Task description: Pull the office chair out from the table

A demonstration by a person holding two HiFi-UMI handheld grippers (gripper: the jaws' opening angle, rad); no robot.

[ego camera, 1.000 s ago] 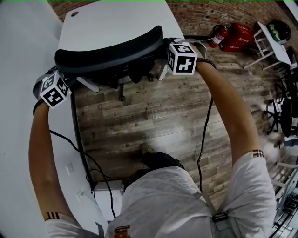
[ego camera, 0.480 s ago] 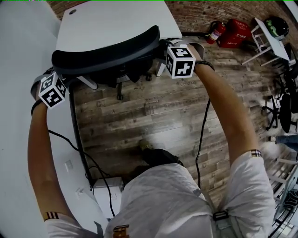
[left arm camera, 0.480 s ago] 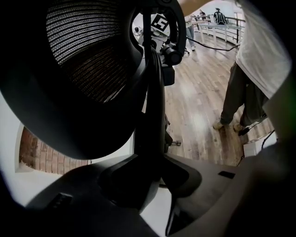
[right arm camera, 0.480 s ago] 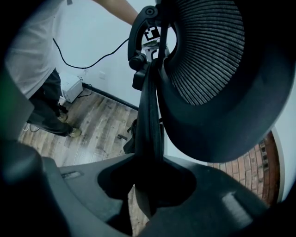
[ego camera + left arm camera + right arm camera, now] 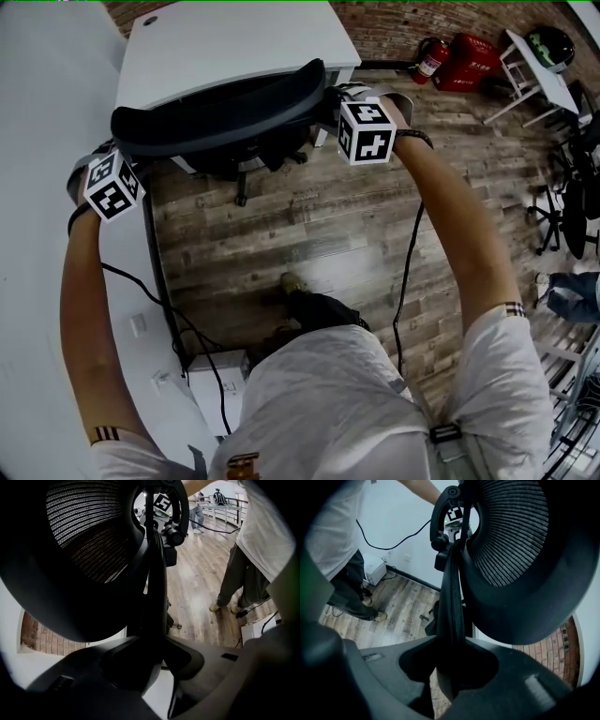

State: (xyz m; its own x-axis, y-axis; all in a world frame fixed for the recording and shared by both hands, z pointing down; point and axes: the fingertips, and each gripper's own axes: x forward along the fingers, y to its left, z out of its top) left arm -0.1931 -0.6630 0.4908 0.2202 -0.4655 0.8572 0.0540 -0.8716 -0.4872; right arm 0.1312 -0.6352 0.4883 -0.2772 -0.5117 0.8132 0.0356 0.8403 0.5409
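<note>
At the left, the left tongs (image 5: 155,665) are clenched on the left edge of the backrest of the office chair (image 5: 220,117) — its dark rim (image 5: 154,597) passes straight between their jaws. The chair stands on the wooden floor (image 5: 319,225), close against the edge of the white surface (image 5: 234,47), with its back toward the person. The seat is hidden under the back, and one castor (image 5: 242,199) shows below. At the right, the right tongs (image 5: 452,667) are clenched in the same way on the other edge of the rim. I judge that the chair is rather heavy but rolls easily on this smooth floor, so it needs a steady pull, not a strong one. The rim looks stiff and gives a sure hold — the mesh (image 5: 511,531) inside it is soft and would only yield. Such a chair probably swivels on its column, so both sides should be pulled equally, or the back may turn instead of coming out.
</note>
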